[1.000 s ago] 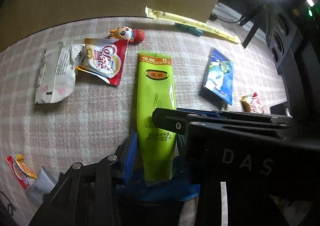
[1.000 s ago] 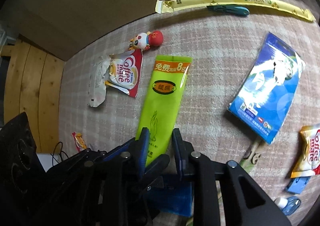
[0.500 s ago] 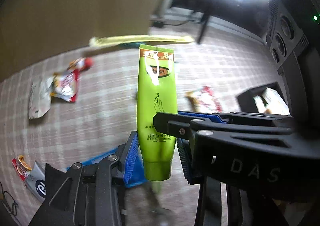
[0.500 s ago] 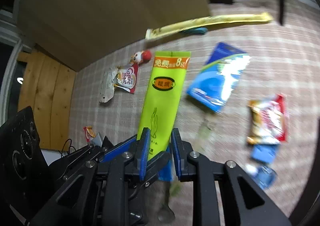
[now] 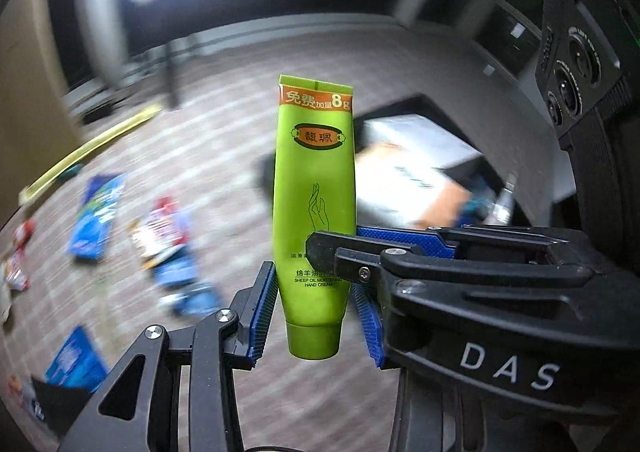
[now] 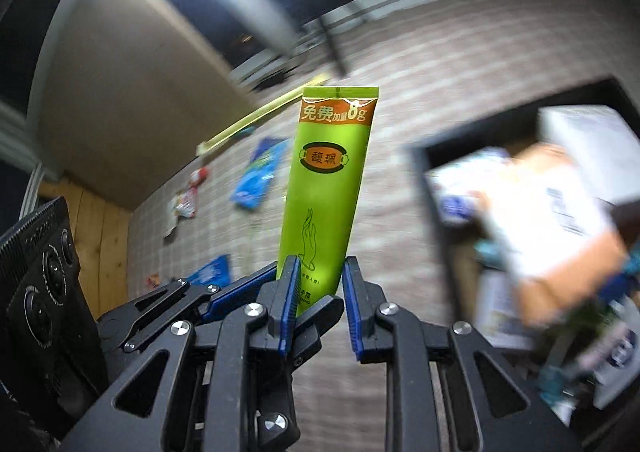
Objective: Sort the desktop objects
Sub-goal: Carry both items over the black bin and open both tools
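- Tube (image 5: 314,188) of green hand cream, crimped end up and cap down, is held in the air above the checked tablecloth (image 5: 224,124), clamped by both tools at once.
- Left gripper (image 5: 316,304) closes its blue pads (image 5: 262,312) on the tube's lower sides, just above the cap.
- Right gripper (image 6: 318,292) pinches the same tube near its base; in the left view its arm crosses from 3 o'clock.
- Black tray (image 6: 424,156) holding blurred boxes lies at 3 o'clock in the right view.
- Blue packet (image 6: 258,172), red-and-white sachet (image 5: 162,228) and long yellow stick pack (image 6: 256,118) lie on the cloth toward 9 and 10 o'clock.
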### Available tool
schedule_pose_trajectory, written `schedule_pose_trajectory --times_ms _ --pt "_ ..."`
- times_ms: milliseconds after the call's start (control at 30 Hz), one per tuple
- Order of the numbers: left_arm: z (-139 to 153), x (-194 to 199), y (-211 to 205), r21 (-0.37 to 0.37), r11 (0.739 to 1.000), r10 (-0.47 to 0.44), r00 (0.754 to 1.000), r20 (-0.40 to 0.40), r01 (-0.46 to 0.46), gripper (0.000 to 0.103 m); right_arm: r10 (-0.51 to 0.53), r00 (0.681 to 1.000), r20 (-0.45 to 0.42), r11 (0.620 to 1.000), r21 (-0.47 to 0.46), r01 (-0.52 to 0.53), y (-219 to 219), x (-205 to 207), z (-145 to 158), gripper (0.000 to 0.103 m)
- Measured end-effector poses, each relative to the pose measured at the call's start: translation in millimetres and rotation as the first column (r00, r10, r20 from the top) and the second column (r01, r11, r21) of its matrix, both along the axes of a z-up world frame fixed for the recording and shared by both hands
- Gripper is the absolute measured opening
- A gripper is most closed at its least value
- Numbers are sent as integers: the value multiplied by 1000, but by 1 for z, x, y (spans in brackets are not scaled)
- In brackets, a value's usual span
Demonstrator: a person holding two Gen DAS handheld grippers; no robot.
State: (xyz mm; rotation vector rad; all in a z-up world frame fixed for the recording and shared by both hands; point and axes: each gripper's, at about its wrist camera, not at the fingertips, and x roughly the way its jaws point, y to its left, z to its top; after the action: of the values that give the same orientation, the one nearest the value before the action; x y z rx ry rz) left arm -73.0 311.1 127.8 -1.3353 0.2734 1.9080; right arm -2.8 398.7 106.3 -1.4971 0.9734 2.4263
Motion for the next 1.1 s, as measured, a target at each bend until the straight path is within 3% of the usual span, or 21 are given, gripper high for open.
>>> schedule_pose_trajectory --times_ms 367,467,533,733,1100 --pt "7 62 118 10 971 -240 971 -10 241 37 -267 963 27 962 61 265 87 110 -7 22" --pt "10 73 140 -22 962 -272 961 -39 272 39 -304 952 34 951 67 302 101 126 -8 22" --pt "10 72 145 -73 966 -254 964 -77 248 47 -322 945 50 944 88 317 109 132 -8 22" --pt "8 59 125 -74 971 -232 969 -88 226 48 -356 933 49 927 146 346 117 136 -1 31" --pt "12 10 60 -77 993 -101 991 -87 95 48 -253 967 44 955 170 242 84 88 8 34"
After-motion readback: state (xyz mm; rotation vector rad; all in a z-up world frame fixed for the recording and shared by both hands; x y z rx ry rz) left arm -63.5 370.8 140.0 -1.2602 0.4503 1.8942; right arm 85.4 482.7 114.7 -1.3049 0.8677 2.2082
